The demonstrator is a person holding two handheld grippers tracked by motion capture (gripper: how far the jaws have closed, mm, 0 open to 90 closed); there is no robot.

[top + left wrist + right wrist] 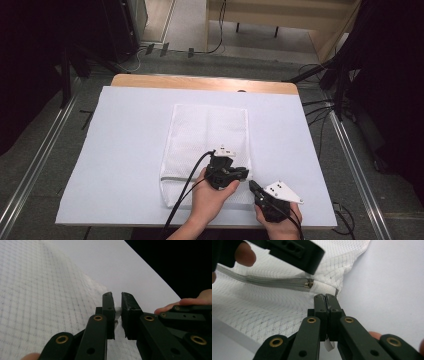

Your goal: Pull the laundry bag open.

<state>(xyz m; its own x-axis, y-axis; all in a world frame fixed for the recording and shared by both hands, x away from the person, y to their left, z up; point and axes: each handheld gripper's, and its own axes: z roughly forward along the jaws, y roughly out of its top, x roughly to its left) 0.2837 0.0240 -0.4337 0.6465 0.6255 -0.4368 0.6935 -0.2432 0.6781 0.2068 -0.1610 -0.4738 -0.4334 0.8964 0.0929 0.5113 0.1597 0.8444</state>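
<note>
A white mesh bag (pixel 207 150) lay flat on the white surface (pixel 125 150), its grey zipper (pixel 269 283) running along the near end. The left claw (pixel 242 173) hovered over the bag's near right corner, its jaws a narrow gap apart with a small white bit between them. The right claw (pixel 253 185), just beside that corner, was closed on a white tab (pixel 328 343).

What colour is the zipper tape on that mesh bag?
Grey, with a silver metal slider, against the white mesh bag; the zipper shows best in the right gripper view.
</note>
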